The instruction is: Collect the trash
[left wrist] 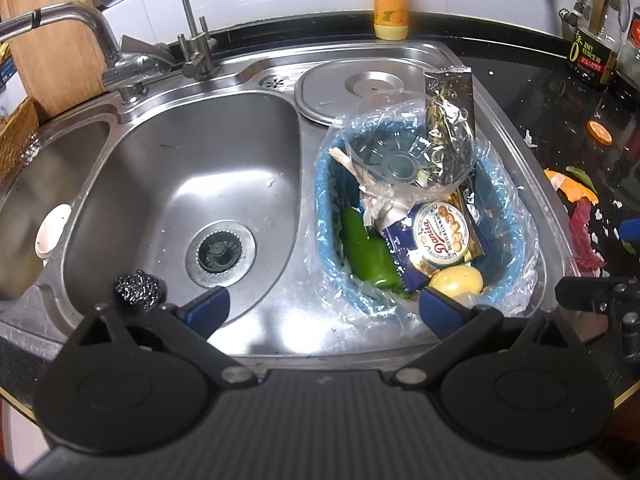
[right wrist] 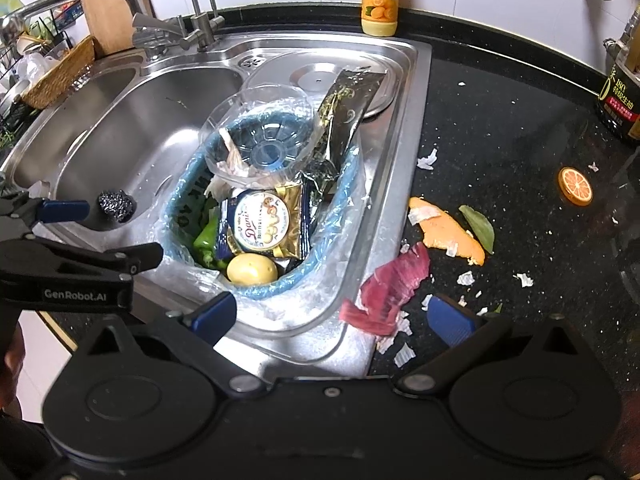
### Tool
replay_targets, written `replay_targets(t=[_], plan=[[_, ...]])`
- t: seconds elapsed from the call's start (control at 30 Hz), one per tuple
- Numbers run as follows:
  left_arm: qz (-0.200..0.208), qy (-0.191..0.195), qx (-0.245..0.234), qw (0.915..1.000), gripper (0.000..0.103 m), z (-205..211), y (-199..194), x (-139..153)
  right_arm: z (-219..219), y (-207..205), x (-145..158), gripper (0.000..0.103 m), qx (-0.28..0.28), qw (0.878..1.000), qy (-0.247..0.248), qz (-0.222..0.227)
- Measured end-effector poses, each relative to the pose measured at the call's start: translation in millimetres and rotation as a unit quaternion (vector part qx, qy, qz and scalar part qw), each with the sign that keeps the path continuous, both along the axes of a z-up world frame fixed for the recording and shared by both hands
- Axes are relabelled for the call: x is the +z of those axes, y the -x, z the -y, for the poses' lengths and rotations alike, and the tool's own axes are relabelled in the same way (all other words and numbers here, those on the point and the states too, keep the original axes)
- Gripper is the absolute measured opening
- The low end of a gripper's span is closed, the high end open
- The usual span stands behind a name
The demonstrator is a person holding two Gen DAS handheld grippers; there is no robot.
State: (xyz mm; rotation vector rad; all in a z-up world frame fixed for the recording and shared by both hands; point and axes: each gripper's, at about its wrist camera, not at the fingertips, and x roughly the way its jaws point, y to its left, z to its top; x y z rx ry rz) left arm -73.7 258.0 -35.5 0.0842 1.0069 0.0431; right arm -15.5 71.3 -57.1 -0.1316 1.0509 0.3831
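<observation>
A blue bin lined with clear plastic (left wrist: 504, 208) (right wrist: 344, 184) stands on the sink's drainboard. It holds a green pepper (left wrist: 368, 252), a Danisa cookie packet (left wrist: 436, 232) (right wrist: 260, 220), a potato (left wrist: 458, 282) (right wrist: 252, 269), a clear plastic bowl (right wrist: 264, 140) and a dark wrapper (right wrist: 348, 96). On the black counter lie purple onion skin (right wrist: 394, 286), orange peel (right wrist: 448, 232), a green leaf (right wrist: 478, 226), an orange slice (right wrist: 576, 186) and white scraps. My left gripper (left wrist: 324, 312) is open and empty before the bin. My right gripper (right wrist: 332, 318) is open and empty above the onion skin.
A steel sink basin (left wrist: 180, 184) holds a steel scrubber (left wrist: 140, 290) at its near rim. Faucets (left wrist: 80, 20) stand behind it. An orange bottle (right wrist: 380, 0) and a dark oil bottle (right wrist: 622, 96) stand at the counter's back. A wicker basket (right wrist: 60, 72) sits far left.
</observation>
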Motion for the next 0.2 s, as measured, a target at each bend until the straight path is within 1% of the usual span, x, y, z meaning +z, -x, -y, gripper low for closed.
replay_targets(t=[0.2], plan=[[-0.002, -0.002, -0.002, 1.0000, 0.103, -1.4, 0.1, 0.2, -2.1, 0.9, 1.4, 0.103, 0.003, 1.000, 0.007, 0.007]])
